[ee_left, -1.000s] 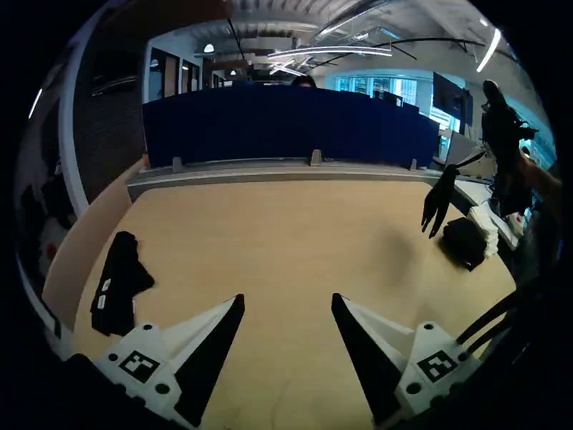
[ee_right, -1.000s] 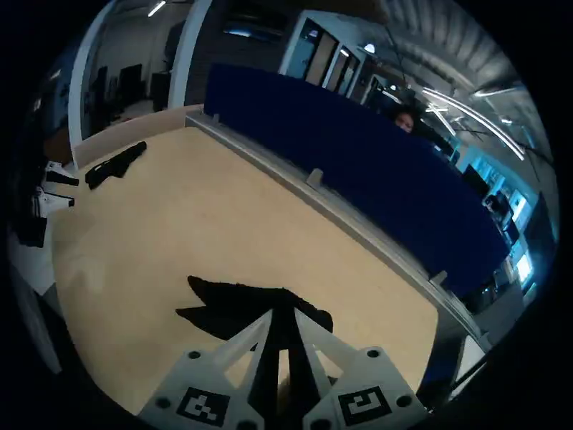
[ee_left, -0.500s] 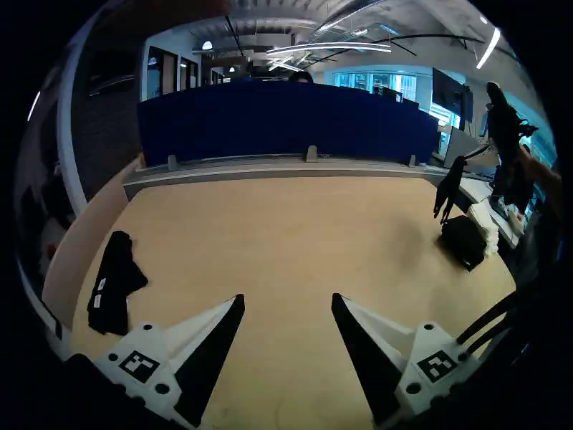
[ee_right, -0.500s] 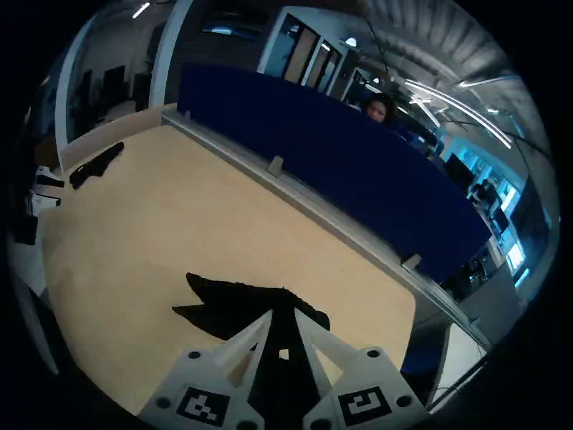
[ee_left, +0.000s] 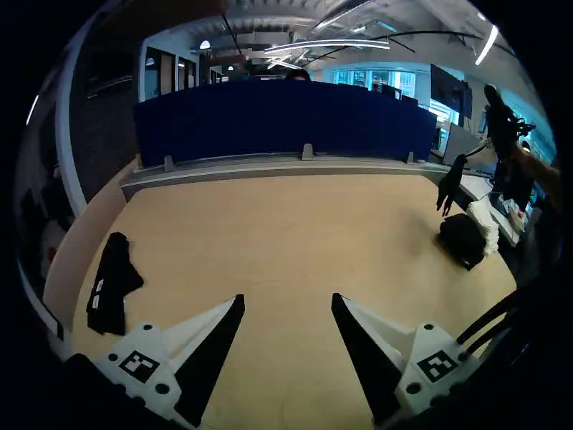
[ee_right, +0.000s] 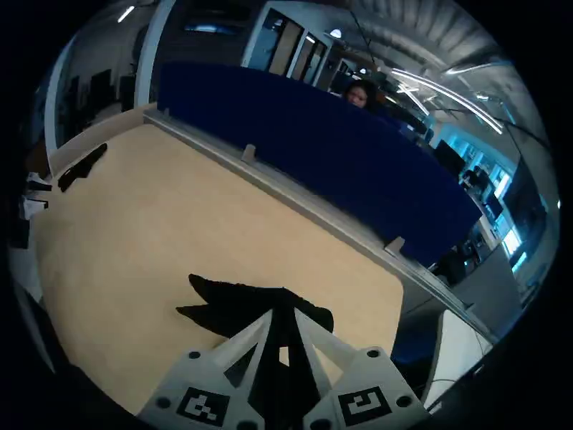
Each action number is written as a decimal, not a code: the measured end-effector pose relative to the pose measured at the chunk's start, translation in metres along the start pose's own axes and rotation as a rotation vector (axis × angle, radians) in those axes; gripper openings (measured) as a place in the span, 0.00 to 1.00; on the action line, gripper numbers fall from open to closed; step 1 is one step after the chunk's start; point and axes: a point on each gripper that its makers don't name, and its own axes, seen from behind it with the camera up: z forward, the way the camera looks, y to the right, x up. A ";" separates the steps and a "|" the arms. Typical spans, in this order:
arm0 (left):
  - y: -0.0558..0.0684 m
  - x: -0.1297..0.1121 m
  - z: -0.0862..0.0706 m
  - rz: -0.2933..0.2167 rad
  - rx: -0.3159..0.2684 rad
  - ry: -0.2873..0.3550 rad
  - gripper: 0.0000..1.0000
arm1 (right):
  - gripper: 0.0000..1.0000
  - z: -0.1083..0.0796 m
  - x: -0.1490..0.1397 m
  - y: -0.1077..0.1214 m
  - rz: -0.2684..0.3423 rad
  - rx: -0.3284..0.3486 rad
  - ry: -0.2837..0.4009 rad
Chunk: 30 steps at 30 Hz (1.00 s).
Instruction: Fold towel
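Between the R gripper fingers we see the towel, black and pinched. The two white fingers are drawn nearly together w/ only a thin slot btwn them. Dark cloth fills that slot, so both sides press on it. Beyond the tips the towel spreads out to the left in a ragged, pointed shape over the table.

From the left gripper view we see the same towel as a thin dark strip hanging over the table's far right corner. A hand holds the gripper above it. Whether the strip's lower end touches the top we can't tell. Just below it a black stack lies at the table's right edge, w/ a white stack just beside it on the outer side.

L gripper is wide open. Its fingers stand well apart w/ nothing btwn them, and bare tan table top shows thru the gap. Whether the tips rest on the top or hang above it we can't tell.

Near the table's left edge lies a black cloth, crumpled and well apart from both grippers. Along the far side runs a blue divider, w/ a person behind it.
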 end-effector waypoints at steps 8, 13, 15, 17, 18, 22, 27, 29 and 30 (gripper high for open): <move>0.008 0.000 0.000 0.007 -0.003 -0.003 0.90 | 0.06 0.002 -0.015 0.003 0.000 0.001 -0.021; 0.012 0.001 0.001 0.011 -0.008 -0.004 0.90 | 0.06 -0.003 -0.025 0.003 -0.001 -0.004 -0.034; 0.013 0.002 0.001 0.013 -0.011 -0.004 0.90 | 0.06 -0.006 -0.031 0.003 0.001 -0.007 -0.040; 0.015 0.003 0.001 0.016 -0.014 -0.004 0.90 | 0.06 -0.011 -0.039 0.004 0.007 -0.011 -0.048; 0.015 0.003 0.001 0.017 -0.016 -0.004 0.90 | 0.06 -0.013 -0.043 0.004 0.011 -0.013 -0.051; 0.017 0.003 0.001 0.021 -0.021 -0.005 0.90 | 0.06 -0.023 -0.065 0.002 0.038 -0.020 -0.073; 0.018 0.001 0.002 0.026 -0.027 -0.009 0.90 | 0.06 -0.035 -0.094 -0.004 0.066 -0.029 -0.109; 0.018 0.001 0.002 0.028 -0.029 -0.011 0.90 | 0.06 -0.040 -0.108 -0.005 0.076 -0.038 -0.126; 0.018 0.001 0.002 0.030 -0.030 -0.012 0.90 | 0.06 -0.042 -0.114 -0.006 0.081 -0.042 -0.135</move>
